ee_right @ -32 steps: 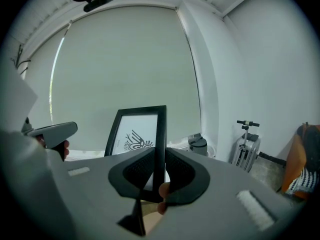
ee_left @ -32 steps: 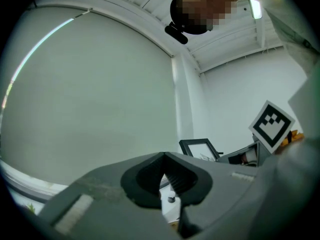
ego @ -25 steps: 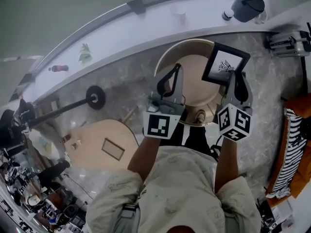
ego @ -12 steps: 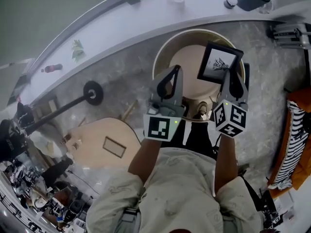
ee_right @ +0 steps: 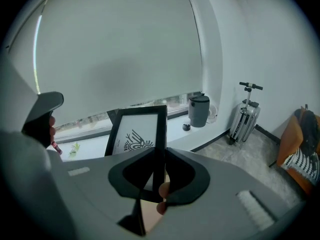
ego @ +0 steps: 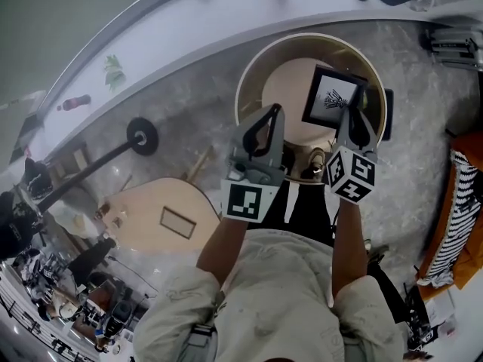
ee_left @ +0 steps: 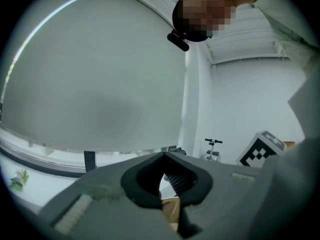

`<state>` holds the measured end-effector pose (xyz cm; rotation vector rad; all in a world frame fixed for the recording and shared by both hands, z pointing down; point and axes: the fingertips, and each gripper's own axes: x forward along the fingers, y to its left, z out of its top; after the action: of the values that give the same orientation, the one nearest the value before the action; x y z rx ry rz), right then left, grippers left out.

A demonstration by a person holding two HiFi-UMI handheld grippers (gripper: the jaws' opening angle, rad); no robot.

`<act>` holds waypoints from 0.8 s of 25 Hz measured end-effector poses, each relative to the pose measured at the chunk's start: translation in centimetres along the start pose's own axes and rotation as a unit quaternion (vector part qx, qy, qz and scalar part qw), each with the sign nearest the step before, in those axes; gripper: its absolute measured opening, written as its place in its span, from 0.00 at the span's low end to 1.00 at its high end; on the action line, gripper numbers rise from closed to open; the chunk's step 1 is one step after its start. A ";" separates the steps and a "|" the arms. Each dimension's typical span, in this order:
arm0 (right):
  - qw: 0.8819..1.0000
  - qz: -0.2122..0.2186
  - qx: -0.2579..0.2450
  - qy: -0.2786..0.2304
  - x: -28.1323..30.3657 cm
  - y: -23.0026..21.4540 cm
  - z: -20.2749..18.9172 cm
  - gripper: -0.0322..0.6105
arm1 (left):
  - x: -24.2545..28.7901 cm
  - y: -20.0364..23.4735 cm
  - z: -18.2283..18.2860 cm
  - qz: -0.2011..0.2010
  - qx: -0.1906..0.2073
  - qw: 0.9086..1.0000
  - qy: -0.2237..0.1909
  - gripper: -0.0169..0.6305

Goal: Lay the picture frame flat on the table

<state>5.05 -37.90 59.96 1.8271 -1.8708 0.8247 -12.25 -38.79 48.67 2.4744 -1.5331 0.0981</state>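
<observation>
Round table (ego: 253,74) below, frame (ego: 332,98) held over it, right gripper (ee_right: 159,153) clamped on its side edge, left gripper (ee_left: 164,155) closed and empty; frame likely light, stiff, fragile, so keep the edge hold.

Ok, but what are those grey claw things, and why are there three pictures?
A person holds two grabbing tools, one in each hand. The picture from above comes from a camera on their head. The other two come from little cameras riding on each tool, looking along its claws. The left gripper is shut with nothing in it. The right gripper pinches a black picture frame by its edge, above a round table. The frame is not lying flat yet.
</observation>
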 end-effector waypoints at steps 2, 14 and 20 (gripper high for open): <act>1.000 -0.001 -0.002 0.014 0.7 -0.3 -1.1 0.16 | 0.2 -0.1 -0.5 0.000 -0.002 1.000 0.003 0.03; 0.995 -0.004 0.000 0.095 5.3 -0.6 -8.6 0.16 | 1.4 0.3 -3.6 -0.011 0.003 1.000 0.025 0.03; 0.992 -0.007 -0.007 0.127 7.2 -1.2 -12.2 0.16 | 2.3 0.4 -4.6 -0.019 0.006 0.999 0.027 0.03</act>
<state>4.26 -35.33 73.94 1.6380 -1.6962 0.9866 -11.22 -39.94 53.65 2.4877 -1.4676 0.1659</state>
